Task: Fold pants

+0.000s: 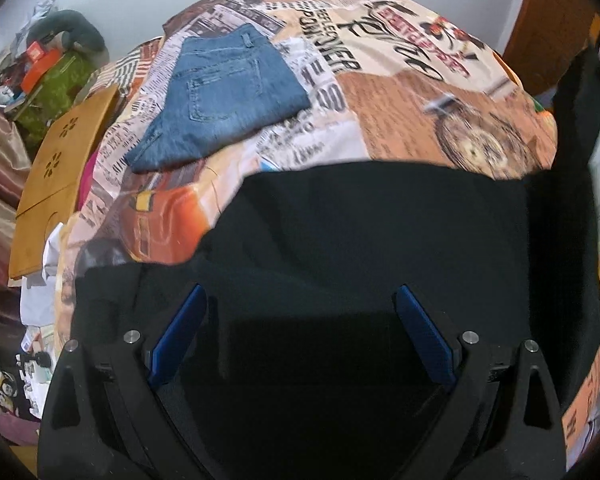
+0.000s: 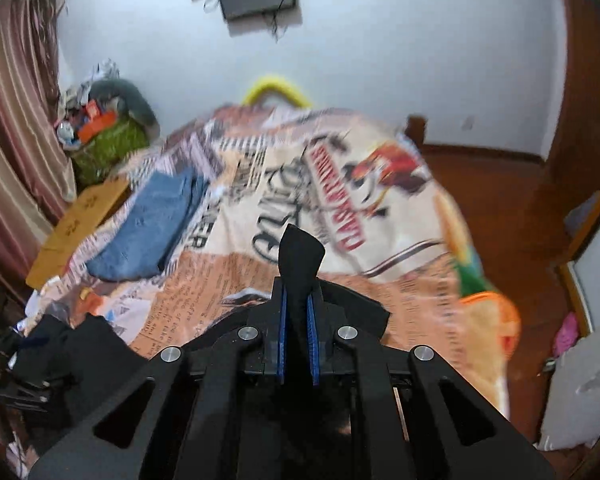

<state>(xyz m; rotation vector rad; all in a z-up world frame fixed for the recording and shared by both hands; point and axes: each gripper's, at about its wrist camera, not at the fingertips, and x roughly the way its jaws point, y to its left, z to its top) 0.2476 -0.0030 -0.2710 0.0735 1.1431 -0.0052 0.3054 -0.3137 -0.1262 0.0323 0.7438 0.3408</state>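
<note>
Black pants (image 1: 360, 232) lie spread on the near part of the bed in the left wrist view. My left gripper (image 1: 302, 300) is open just above them, with the blue pads (image 1: 180, 332) wide apart and nothing between them. My right gripper (image 2: 298, 304) is shut on a fold of the black pants (image 2: 300, 252), which sticks up past the fingertips; more black cloth (image 2: 92, 344) trails to the lower left. The grip is lifted above the bed.
A folded pair of blue jeans (image 1: 220, 96) lies on the bed's far left, also in the right wrist view (image 2: 148, 224). A newspaper-print bedcover (image 1: 400, 92) covers the bed. A wooden board (image 1: 56, 176) leans at the left edge. Clutter (image 2: 100, 128) sits at the back left.
</note>
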